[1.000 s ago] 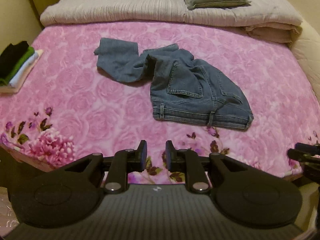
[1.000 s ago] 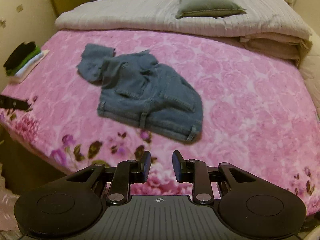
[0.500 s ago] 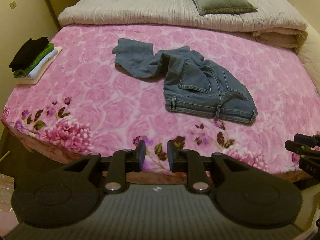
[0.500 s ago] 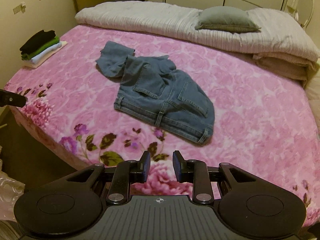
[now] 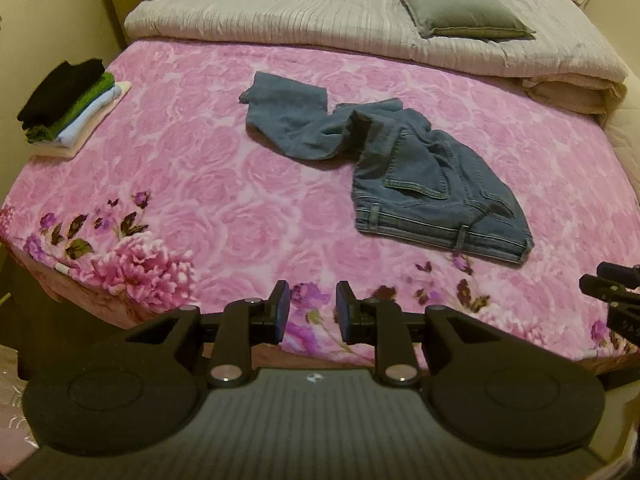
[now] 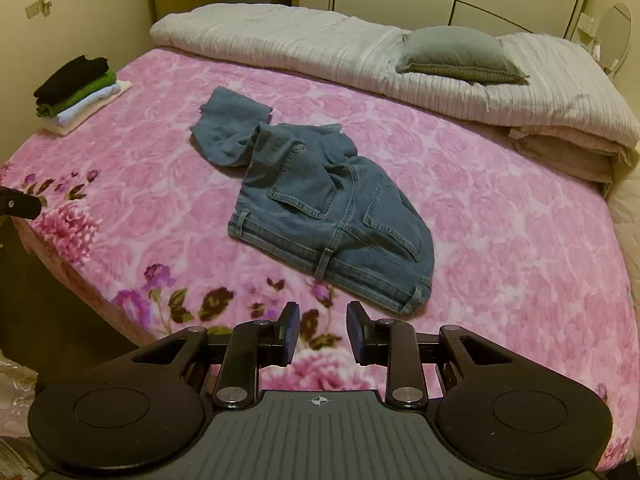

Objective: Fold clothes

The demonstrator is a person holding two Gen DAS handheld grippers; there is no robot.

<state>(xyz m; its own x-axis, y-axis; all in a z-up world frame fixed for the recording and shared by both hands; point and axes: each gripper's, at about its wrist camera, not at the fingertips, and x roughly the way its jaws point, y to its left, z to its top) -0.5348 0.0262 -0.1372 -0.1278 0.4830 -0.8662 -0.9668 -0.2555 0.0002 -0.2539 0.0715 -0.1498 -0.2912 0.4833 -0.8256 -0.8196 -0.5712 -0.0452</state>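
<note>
Here the jeans [image 5: 404, 176] lie crumpled on the bed — beyond both tools [image 5: 308, 312] [image 6: 319, 334], parted, empty.

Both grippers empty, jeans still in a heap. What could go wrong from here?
1. The jeans lie bunched, legs twisted under the seat; a pinch at the waistband might catch several layers and drag the heap rather than spread it.
2. Left gripper and right gripper hang open at the bed's near edge, apart from the denim; a long reach may be needed.
3. Flinging a leg out could hit the folded stack.
</note>
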